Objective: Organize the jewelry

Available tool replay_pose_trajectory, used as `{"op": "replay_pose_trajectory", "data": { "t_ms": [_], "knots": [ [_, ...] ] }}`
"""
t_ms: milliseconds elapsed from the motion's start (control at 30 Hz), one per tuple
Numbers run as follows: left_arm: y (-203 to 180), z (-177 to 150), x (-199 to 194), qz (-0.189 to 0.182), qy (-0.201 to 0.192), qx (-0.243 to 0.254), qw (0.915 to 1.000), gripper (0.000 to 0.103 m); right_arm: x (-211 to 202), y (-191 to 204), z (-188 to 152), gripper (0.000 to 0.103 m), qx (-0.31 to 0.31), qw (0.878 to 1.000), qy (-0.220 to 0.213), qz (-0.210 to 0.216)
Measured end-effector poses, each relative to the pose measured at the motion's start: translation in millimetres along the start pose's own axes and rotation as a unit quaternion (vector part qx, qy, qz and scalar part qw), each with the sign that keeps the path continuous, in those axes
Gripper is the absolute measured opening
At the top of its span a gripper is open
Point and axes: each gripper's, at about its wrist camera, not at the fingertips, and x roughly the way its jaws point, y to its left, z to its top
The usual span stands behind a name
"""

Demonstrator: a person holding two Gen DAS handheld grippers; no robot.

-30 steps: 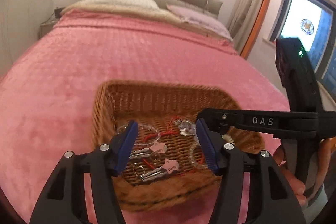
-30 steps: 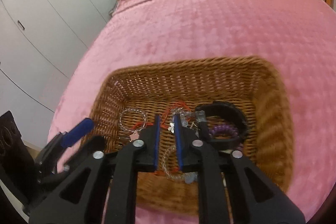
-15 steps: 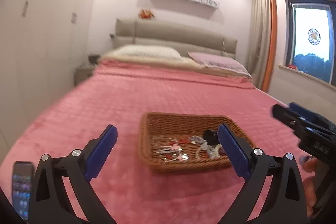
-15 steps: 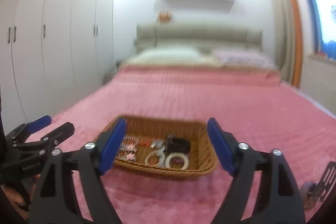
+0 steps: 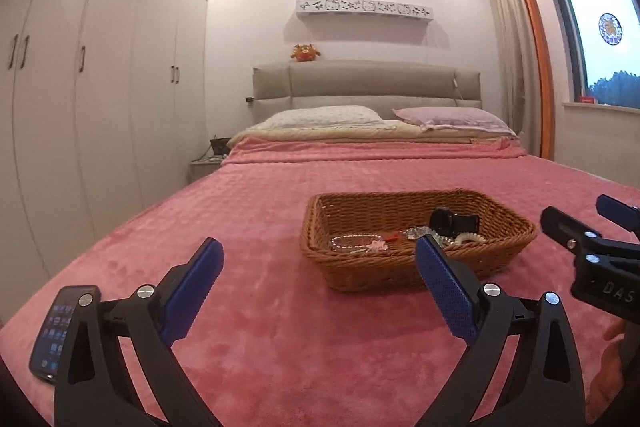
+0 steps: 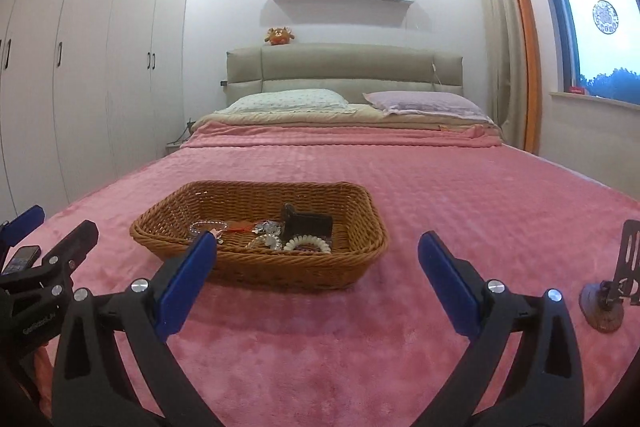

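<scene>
A brown wicker basket sits on the pink bedspread. It holds a black watch, bead bracelets and other small jewelry. My left gripper is open and empty, held back from the basket and to its left. My right gripper is open and empty, held back from the basket's front right. The right gripper also shows at the right edge of the left wrist view. The left gripper shows at the left edge of the right wrist view.
A phone lies on the bedspread at the front left. A small black stand on a round base sits at the front right. Two pillows lie at the head of the bed. White wardrobes line the left wall.
Both grippers have pulled back and up from inside the basket and opened wide. The right gripper was nearly shut among the jewelry a second ago. Nothing came out with either.
</scene>
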Motion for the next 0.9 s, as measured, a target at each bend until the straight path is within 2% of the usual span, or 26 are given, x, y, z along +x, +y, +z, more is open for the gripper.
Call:
{"op": "replay_pose_trajectory", "data": {
  "t_ms": [300, 567, 900],
  "knots": [
    [1.5, -7.0, 14.2, 0.017, 0.029, -0.007, 0.9994, 0.095, 0.2, 8.0, -4.2, 0.097, -0.017, 1.0, 0.005, -0.019],
    [1.4, -9.6, 19.8, 0.02, 0.043, -0.009, 0.9988, 0.095, 11.9, 17.3, -8.8, 0.097, -0.042, 0.998, 0.031, -0.026],
    [-0.3, -9.1, 22.0, 0.02, 0.051, -0.006, 0.9985, 0.095, 21.6, 11.3, -10.0, 0.097, -0.026, 0.998, 0.055, -0.025]
  ]
}}
